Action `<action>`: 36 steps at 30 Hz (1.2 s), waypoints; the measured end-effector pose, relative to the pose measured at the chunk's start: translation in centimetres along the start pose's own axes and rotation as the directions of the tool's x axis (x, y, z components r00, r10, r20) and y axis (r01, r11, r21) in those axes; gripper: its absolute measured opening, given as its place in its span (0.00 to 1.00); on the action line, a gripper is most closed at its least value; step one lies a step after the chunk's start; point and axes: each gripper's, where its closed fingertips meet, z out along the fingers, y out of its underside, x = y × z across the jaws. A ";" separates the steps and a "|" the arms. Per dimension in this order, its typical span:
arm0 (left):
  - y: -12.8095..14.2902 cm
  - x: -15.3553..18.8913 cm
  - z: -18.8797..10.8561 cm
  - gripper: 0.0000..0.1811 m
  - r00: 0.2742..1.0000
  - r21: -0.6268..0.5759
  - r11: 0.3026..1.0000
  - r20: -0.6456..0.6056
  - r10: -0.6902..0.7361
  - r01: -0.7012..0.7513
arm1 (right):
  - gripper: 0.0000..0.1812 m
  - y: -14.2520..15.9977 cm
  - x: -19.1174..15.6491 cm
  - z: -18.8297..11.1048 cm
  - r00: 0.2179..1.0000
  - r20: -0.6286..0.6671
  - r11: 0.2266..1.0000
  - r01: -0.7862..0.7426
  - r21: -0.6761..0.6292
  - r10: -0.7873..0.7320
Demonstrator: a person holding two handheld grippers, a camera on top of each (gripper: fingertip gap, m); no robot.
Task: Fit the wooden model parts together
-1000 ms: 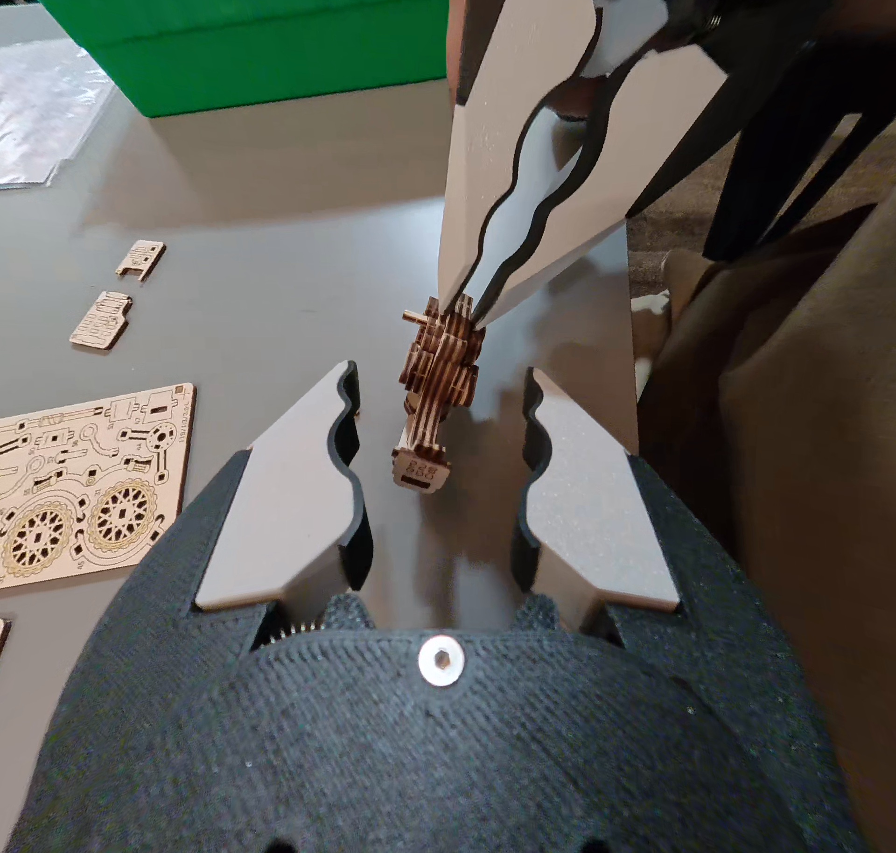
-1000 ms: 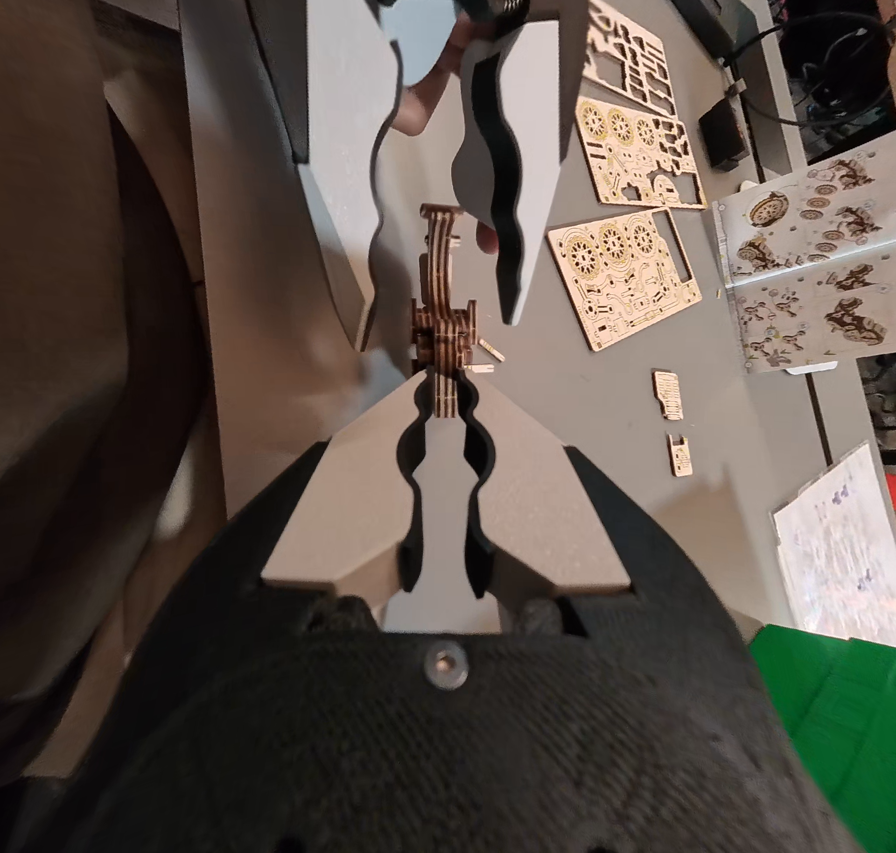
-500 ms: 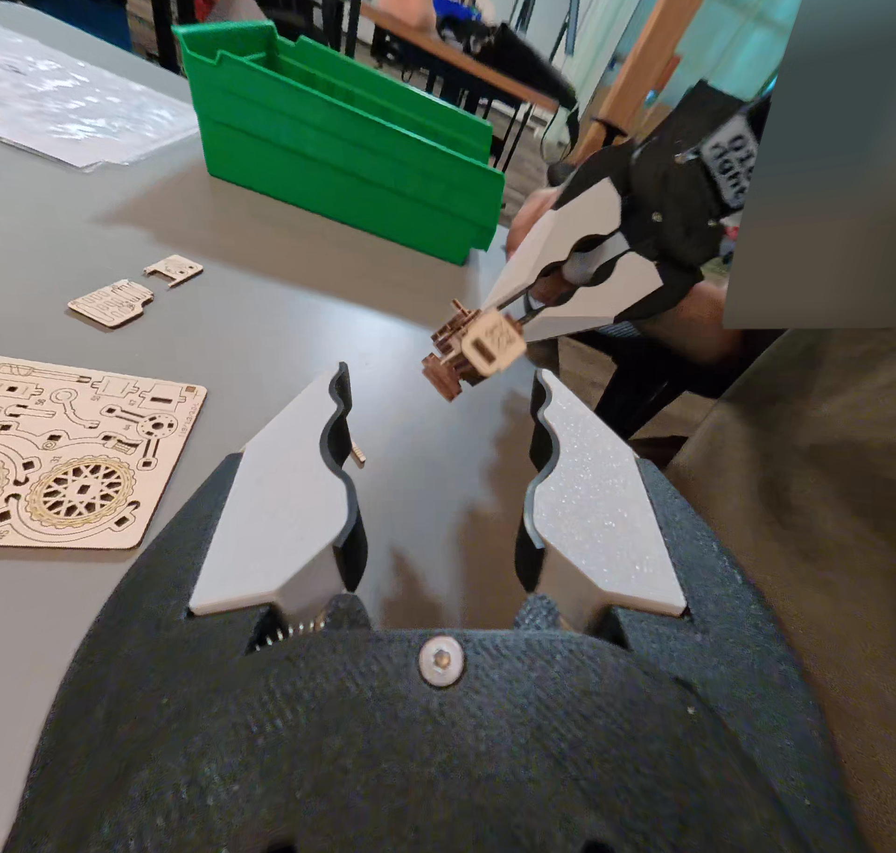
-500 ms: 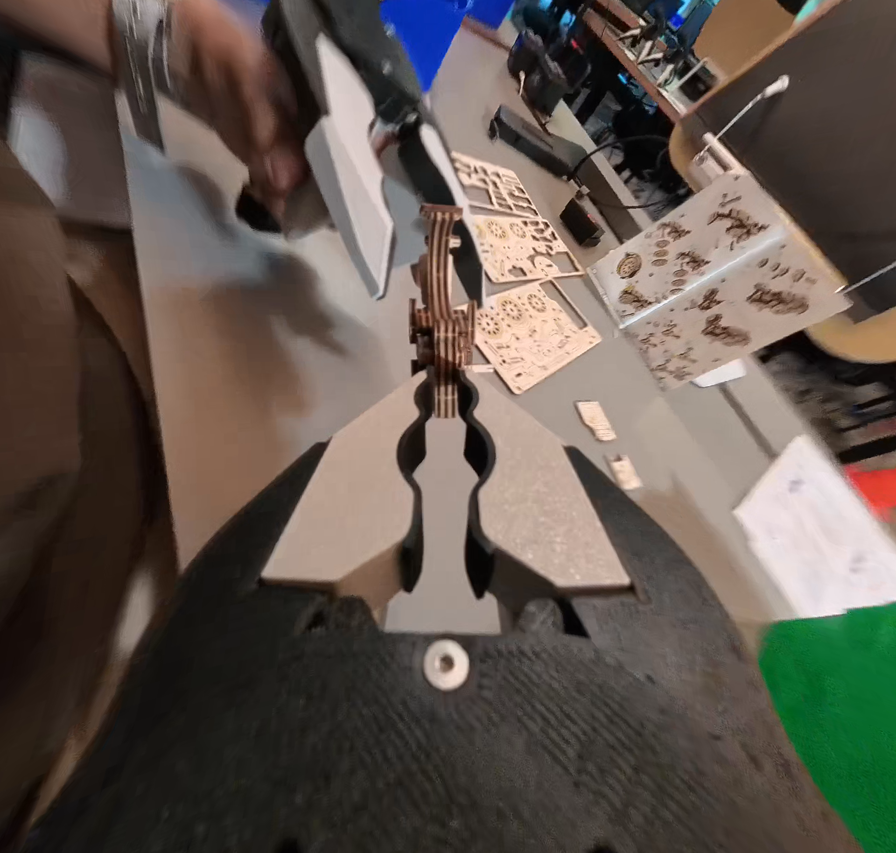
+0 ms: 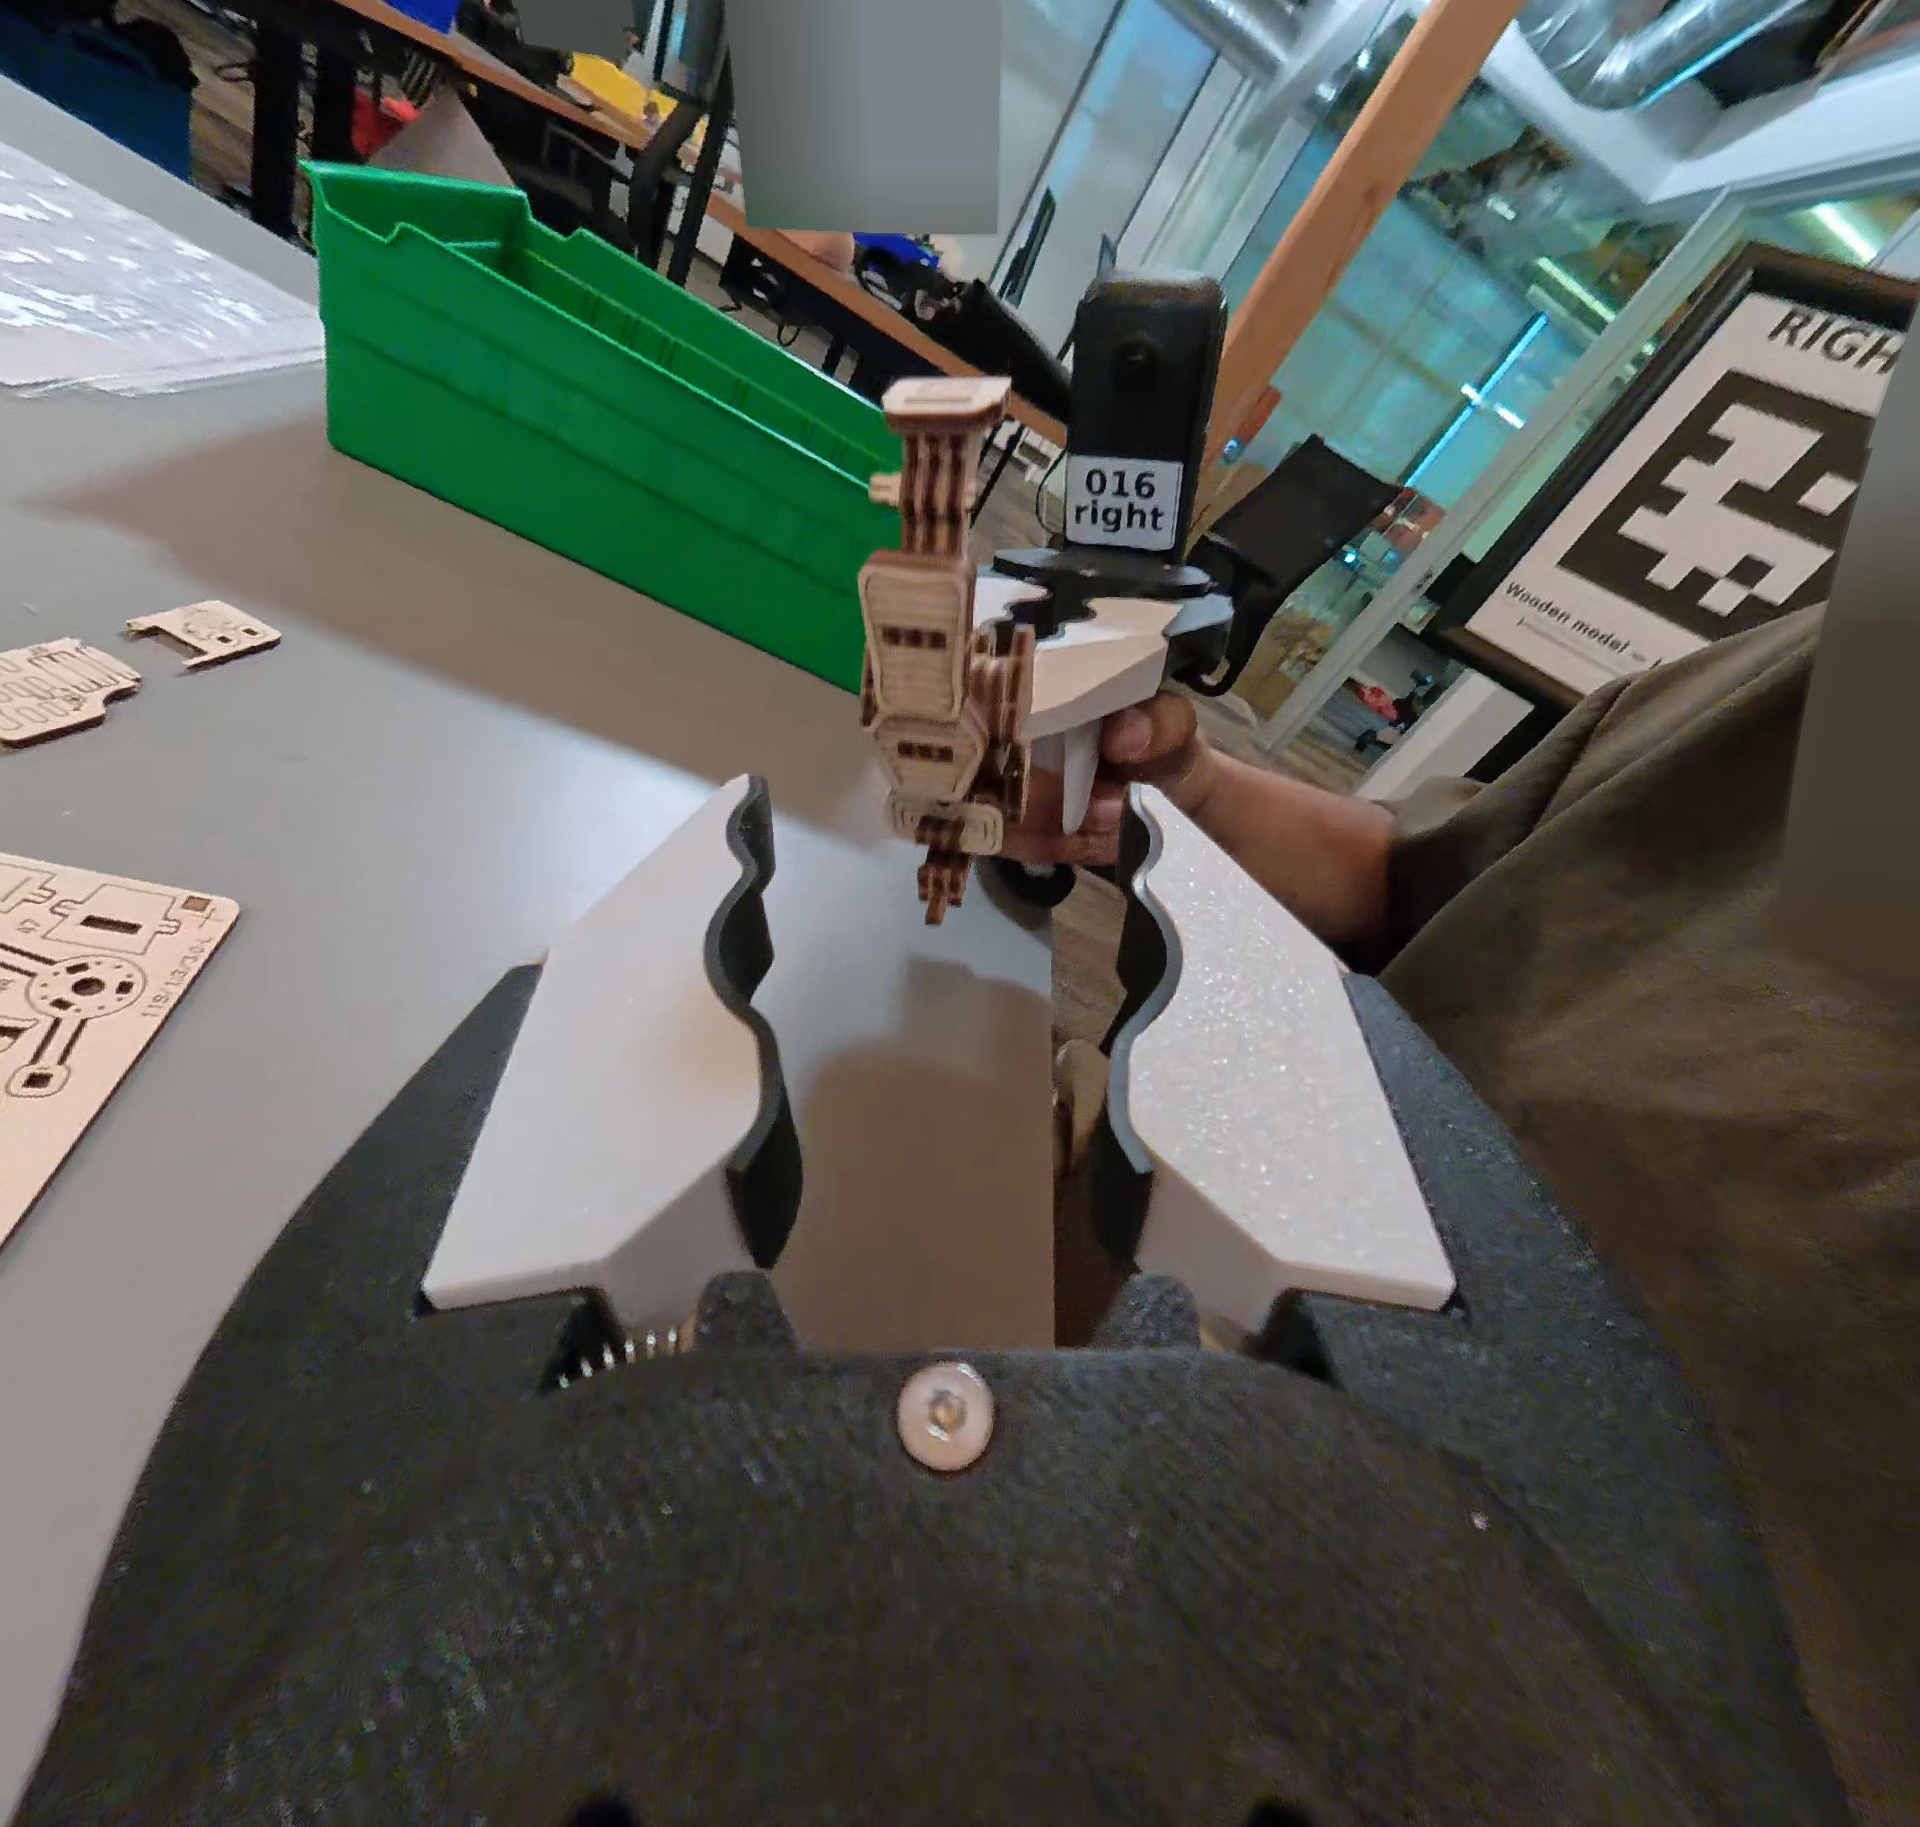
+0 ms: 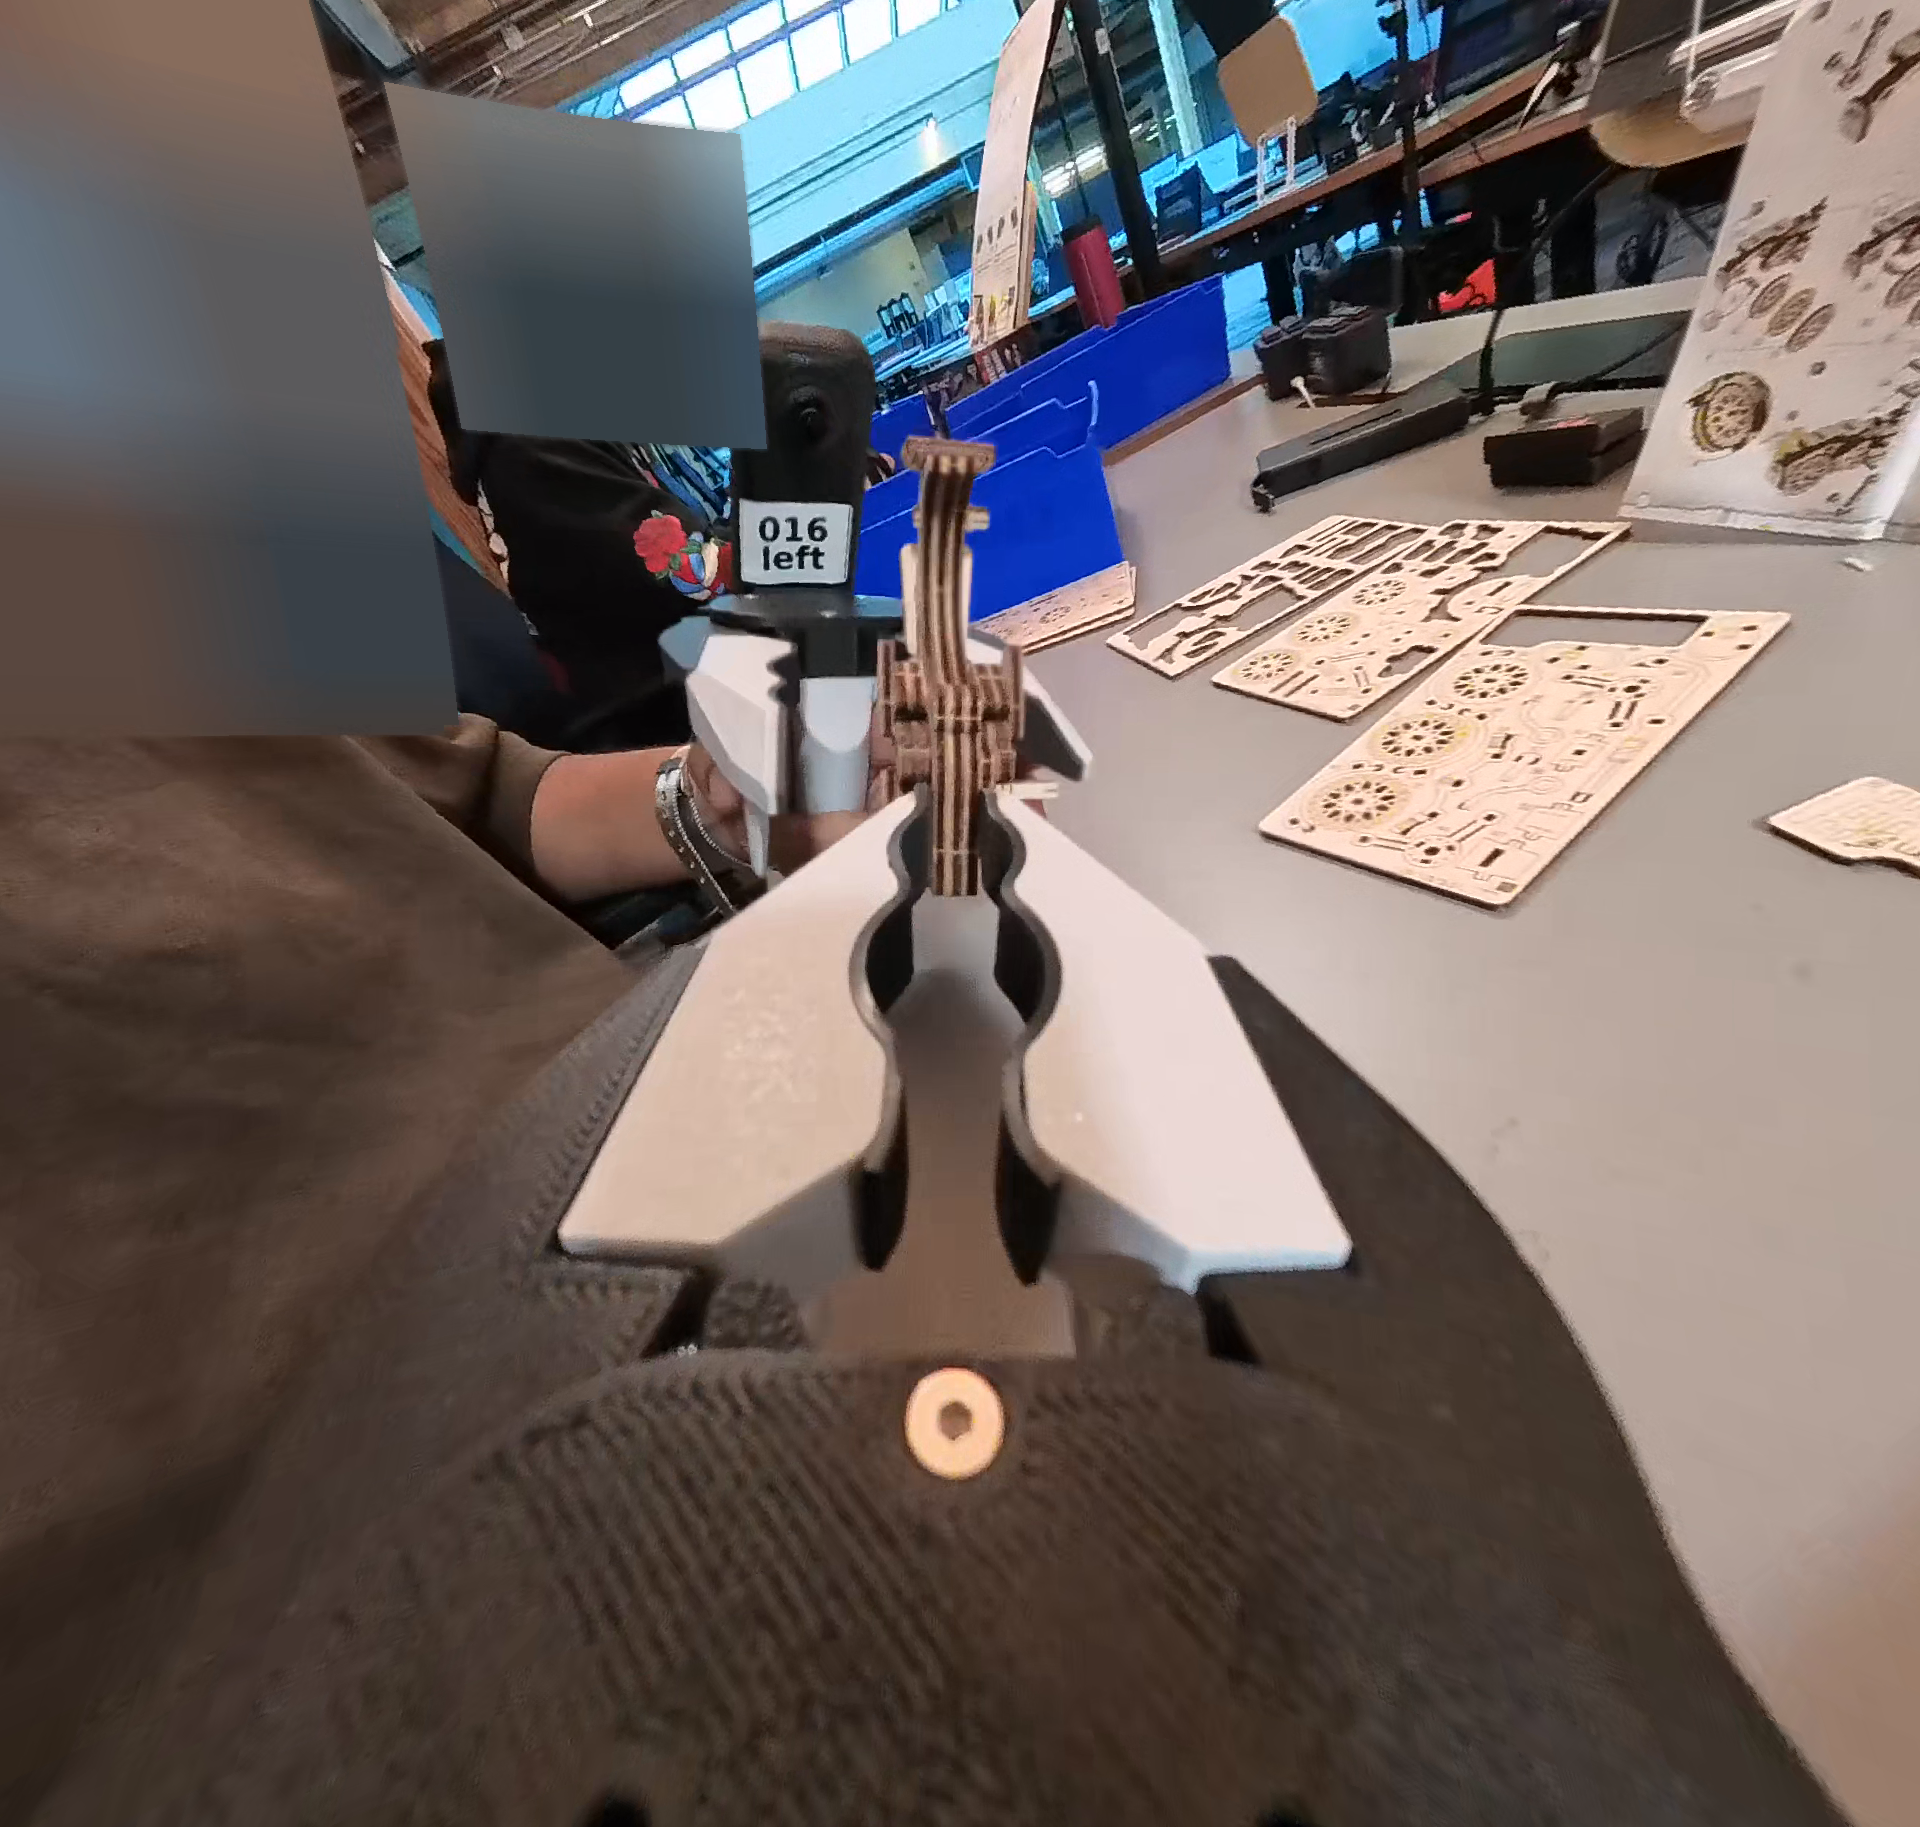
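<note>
A layered wooden model assembly stands upright in the air above the grey table's near edge. My right gripper is shut on its lower end, and it also shows in the left wrist view behind the assembly. My left gripper is open and empty, its tips just below and in front of the assembly without touching it. In the right wrist view one of its white fingers shows behind the assembly.
A green bin stands at the back of the table. Two small loose wooden pieces and a laser-cut sheet lie to the left. More cut sheets, a printed booklet and blue bins show in the right wrist view. My left and right fingertips are right by each other.
Both grippers have swung up from pointing down at the table to roughly level. The right gripper has lifted the assembly upright into the air. The left gripper has stayed open.
</note>
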 end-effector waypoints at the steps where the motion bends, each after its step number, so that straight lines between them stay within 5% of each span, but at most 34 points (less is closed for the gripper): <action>1: -0.2 0.1 -0.1 0.35 1.000 0.010 1.000 -0.006 -0.008 0.008 | 0.04 0.1 -0.1 0.1 1.000 -0.004 1.000 0.007 -0.004 -0.007; 11: -0.4 -1.1 -0.5 0.35 0.980 0.023 0.981 -0.041 -0.192 0.194 | 0.04 0.0 -0.6 0.1 0.916 -0.143 0.927 0.366 -0.081 -0.374; 19: -0.5 -0.1 -0.5 0.29 0.989 0.036 0.992 -0.081 -0.121 0.124 | 0.04 0.3 -0.5 0.6 0.995 0.006 0.995 -0.099 -0.002 0.099; 36: -0.3 -1.1 -0.7 0.14 0.978 0.016 0.980 -0.064 -0.198 0.199 | 0.04 1.7 0.1 1.3 0.951 0.029 0.951 -0.307 -0.029 0.308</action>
